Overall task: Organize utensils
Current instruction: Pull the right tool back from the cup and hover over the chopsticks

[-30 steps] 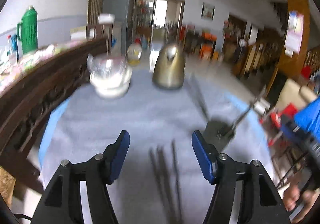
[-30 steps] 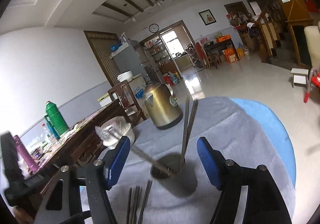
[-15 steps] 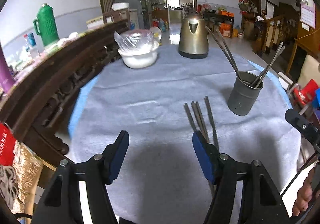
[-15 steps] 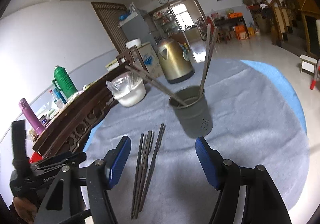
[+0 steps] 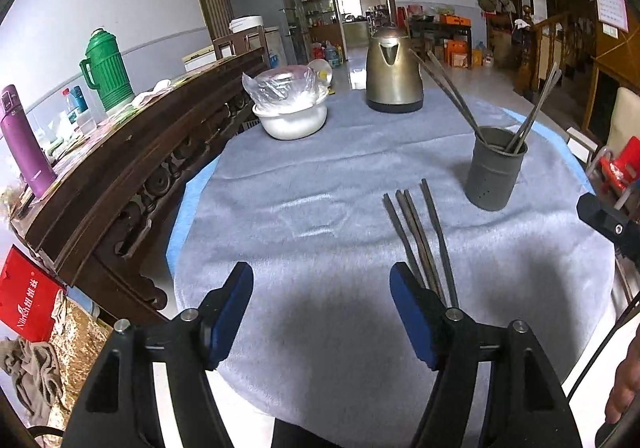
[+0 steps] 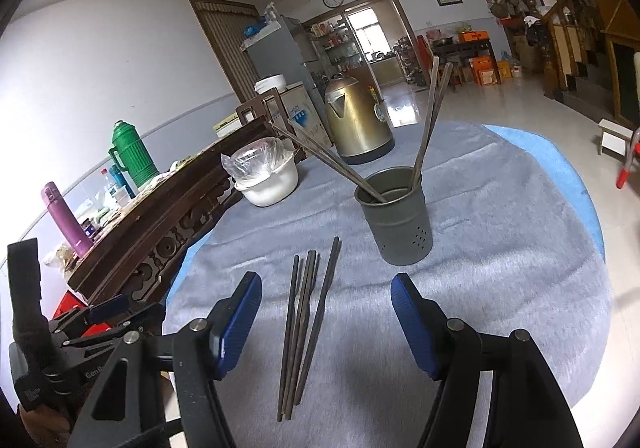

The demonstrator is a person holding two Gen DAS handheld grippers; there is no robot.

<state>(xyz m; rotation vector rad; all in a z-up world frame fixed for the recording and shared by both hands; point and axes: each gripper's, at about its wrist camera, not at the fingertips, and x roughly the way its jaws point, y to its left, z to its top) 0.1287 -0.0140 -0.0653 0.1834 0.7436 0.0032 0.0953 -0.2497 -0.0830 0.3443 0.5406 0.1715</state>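
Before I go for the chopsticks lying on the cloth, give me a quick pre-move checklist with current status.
1. Right gripper open: ok, blue pads wide apart, nothing between them.
2. Left gripper open and empty: ok.
3. Loose chopsticks reachable: ok, four lie flat on the grey cloth, bunched close together just ahead of the right gripper.
4. Single chopstick separable: not ok, the middle ones touch or overlap.
5. Holder upright with room: ok, four chopsticks lean inside, opening partly free.
6. Kettle and covered bowl out of the path: ok, both sit behind the holder.
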